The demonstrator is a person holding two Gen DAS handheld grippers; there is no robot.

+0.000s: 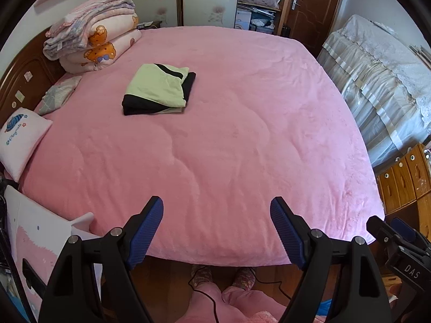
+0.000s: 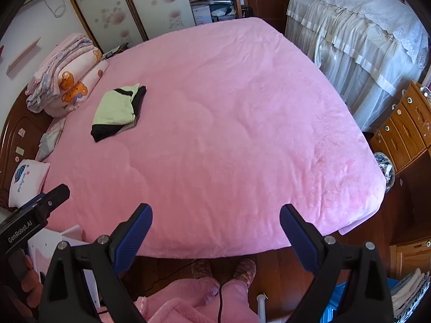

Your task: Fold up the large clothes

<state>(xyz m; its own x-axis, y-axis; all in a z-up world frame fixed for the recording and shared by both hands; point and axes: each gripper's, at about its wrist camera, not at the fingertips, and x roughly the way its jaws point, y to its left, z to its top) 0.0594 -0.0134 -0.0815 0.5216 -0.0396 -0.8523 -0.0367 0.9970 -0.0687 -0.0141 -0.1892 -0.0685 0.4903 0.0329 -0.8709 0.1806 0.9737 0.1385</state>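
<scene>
At the far left, against the dark wooden headboard (image 1: 18, 80), a white cushion (image 1: 20, 141) with blue lettering leaned at the bed's edge, and a small grey patterned pillow (image 1: 58, 95) lay just beyond it. Behind those sat a stack of folded quilts (image 1: 94, 40), the lower ones printed with orange bears. A little to the right of that stack, well up the pink bedspread (image 1: 242, 134) and far from my fingertips, lay the folded garment (image 1: 157, 90), pale green on top with black showing along its near and right edges; from my right-hand camera the same garment (image 2: 118, 111) sat toward the upper left of the spread. My left gripper (image 1: 216, 228) hung over the near edge of the bed, pointing downward, its blue-padded fingers (image 1: 146, 231) spread wide with only pink blanket and floor showing between them, holding nothing. Below, my feet in patterned slippers (image 1: 223, 276) stood on the wooden floor, with a black cable (image 1: 204, 293) trailing across my pink trouser legs. My right gripper (image 2: 215, 232) hung beside the left one, jaws likewise parted very wide and empty, nothing touching the pads. Each camera caught the black tip of the other gripper at the edge of its view. At the far right stood furniture under white lace covers (image 1: 377, 80), and in front of it a wooden drawer unit (image 1: 404, 177).
</scene>
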